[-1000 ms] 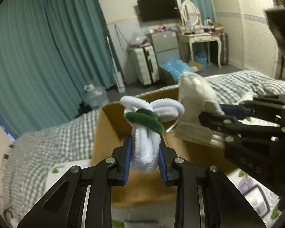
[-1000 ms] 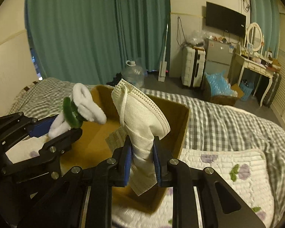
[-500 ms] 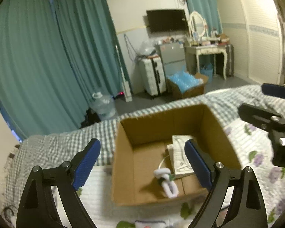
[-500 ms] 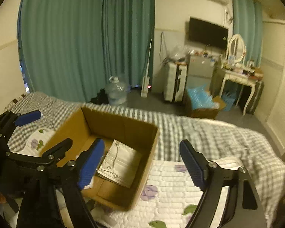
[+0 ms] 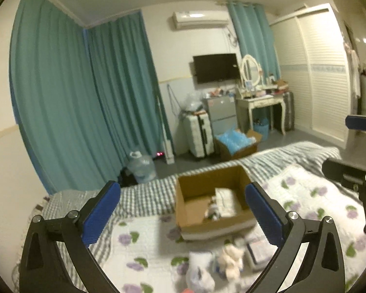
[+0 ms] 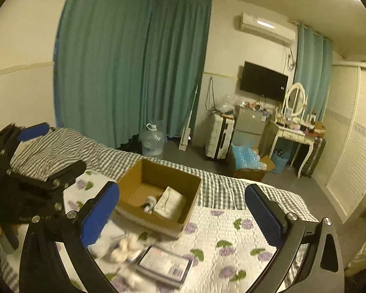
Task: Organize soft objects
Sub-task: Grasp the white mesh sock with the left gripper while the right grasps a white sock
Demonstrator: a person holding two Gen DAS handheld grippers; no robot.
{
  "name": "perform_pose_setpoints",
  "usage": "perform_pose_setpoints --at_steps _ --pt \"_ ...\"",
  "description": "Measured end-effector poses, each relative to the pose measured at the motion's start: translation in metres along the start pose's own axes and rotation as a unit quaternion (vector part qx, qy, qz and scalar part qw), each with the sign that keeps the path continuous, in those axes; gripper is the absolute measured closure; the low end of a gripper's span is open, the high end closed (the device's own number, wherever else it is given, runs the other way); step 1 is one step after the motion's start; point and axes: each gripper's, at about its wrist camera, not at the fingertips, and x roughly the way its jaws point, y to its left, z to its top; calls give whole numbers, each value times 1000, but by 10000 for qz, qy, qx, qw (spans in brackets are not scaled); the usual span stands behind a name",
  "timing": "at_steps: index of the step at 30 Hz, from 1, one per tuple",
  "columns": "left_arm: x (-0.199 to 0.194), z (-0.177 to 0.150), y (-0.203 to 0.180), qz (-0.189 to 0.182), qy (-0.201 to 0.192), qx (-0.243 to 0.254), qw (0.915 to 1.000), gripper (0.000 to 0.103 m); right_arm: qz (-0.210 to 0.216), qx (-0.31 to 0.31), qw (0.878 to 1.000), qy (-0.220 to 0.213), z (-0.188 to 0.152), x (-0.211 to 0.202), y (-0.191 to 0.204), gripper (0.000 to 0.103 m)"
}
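A brown cardboard box (image 5: 192, 224) (image 6: 139, 171) stands open on the quilted bed. Inside lie a white face mask (image 5: 225, 201) (image 6: 169, 202) and a white and green fluffy hair tie (image 5: 211, 213) (image 6: 148, 206). My left gripper (image 5: 183, 216) is open and empty, held above and in front of the box. My right gripper (image 6: 180, 217) is open and empty, also raised back from the box. Several pale soft items (image 5: 228, 260) (image 6: 124, 246) lie on the quilt in front of the box.
A flat packet with a barcode (image 6: 164, 263) (image 5: 258, 250) lies on the quilt (image 6: 231, 241) beside the soft items. Beyond the bed are teal curtains (image 5: 85, 112), a water jug (image 6: 152, 141), a suitcase (image 5: 198, 131) and a dressing table (image 5: 261, 102).
Both grippers opened and dropped the hair tie and the mask into the box, then drew back and up from it. The loose items on the quilt came into view.
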Motion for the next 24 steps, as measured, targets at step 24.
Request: perform_pose_setpoints --at_steps 24 --pt "70 -184 -4 -148 1356 -543 9892 0 468 596 9691 2347 -208 119 65 0"
